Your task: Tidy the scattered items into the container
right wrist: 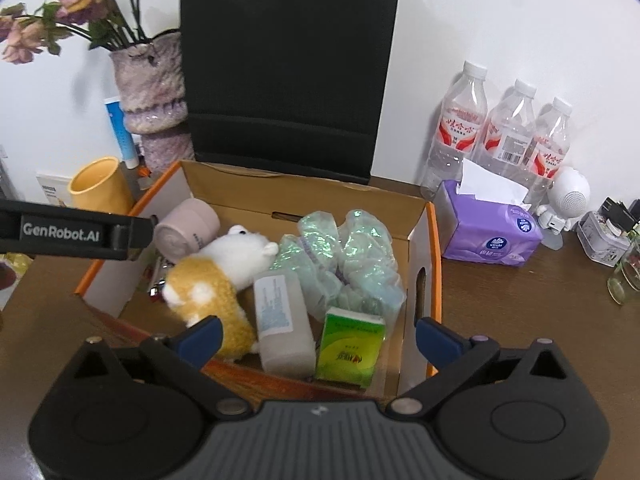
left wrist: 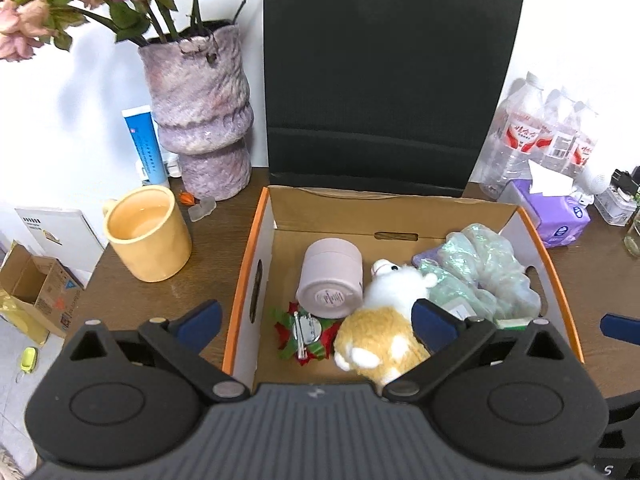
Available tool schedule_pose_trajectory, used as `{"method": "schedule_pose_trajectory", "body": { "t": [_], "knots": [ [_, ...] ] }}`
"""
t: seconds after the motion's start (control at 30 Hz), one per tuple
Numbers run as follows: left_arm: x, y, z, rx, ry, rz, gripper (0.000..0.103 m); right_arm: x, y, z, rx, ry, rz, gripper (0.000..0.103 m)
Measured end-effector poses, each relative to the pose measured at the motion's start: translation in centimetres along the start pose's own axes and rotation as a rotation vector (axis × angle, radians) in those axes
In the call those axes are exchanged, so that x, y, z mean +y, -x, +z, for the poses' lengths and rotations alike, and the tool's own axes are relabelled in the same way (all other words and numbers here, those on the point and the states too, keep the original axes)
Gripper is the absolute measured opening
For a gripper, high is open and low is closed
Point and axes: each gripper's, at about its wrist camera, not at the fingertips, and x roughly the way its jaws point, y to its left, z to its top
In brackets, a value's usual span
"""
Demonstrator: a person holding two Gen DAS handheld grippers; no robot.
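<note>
Left gripper (left wrist: 316, 322): the jaws stand wide apart and hold nothing; it hangs over the lower left part of the box.
Right gripper (right wrist: 318, 338): also fully spread and empty, at the lower centre of its frame, above the near edge of the box.
Cardboard box (left wrist: 248, 264): open, with orange rims, in the middle of the brown bench (left wrist: 152, 300); a black flap stands behind it.
Plush toy (left wrist: 384, 320): white and yellow, lying in the box, touching the pink jar.
Pink jar (left wrist: 330, 282): on its side, in the left part of the box.
Red-green hair clip (left wrist: 304, 336): on the box floor, at the lower left of the jar.
Shiny green bag (right wrist: 348, 256): crumpled, in the right part of the box.
Frosted bottle (right wrist: 282, 320): lying beside the plush toy, near the front wall.
Green packet (right wrist: 350, 348): standing just right of the frosted bottle.
Yellow mug (left wrist: 146, 232): on the bench, left of the box.
Purple vase (left wrist: 200, 116): with faded flowers, upper left of the frame.
Tissue pack (right wrist: 490, 228): purple, right of the box.
Water bottles (right wrist: 504, 136): three, behind the tissue pack.
</note>
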Motion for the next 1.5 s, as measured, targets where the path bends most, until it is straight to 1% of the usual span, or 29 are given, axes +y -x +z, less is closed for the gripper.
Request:
{"method": "schedule_pose_trajectory", "body": {
  "t": [0.33, 0.6, 0.7, 0.77, 0.93, 1.07, 1.23, 1.5],
  "knots": [
    [-0.4, 4.2, -1.7, -0.046, -0.024, -0.008, 0.103, 1.0, 4.3, -1.7, -0.05, -0.001, 0.011, 0.103],
    [-0.4, 8.4, -4.0, -0.124, -0.028, -0.022, 0.103, 1.5, 7.9, -3.8, -0.106, -0.011, 0.011, 0.103],
    [-0.1, 10.0, -5.0, -0.149, -0.023, -0.057, 0.103, 1.7, 9.2, -4.9, -0.126, -0.02, 0.026, 0.103],
    [-0.1, 11.0, -5.8, -0.171, -0.023, -0.062, 0.103, 1.8, 10.1, -5.6, -0.141, -0.021, 0.029, 0.103],
    [-0.4, 13.2, -8.4, -0.24, -0.047, -0.031, 0.103, 2.3, 12.0, -7.9, -0.183, -0.002, 0.018, 0.103],
    [-0.5, 14.3, -10.4, -0.257, -0.069, -0.051, 0.103, 2.8, 13.4, -10.1, -0.226, 0.024, -0.004, 0.103],
    [-0.6, 15.7, -12.8, -0.301, -0.089, -0.037, 0.103, 3.3, 14.4, -13.1, -0.266, 0.031, -0.009, 0.103],
    [-0.3, 16.7, -16.1, -0.315, -0.065, -0.03, 0.103, 3.7, 15.9, -16.2, -0.313, 0.018, -0.02, 0.103]
  ]
}}
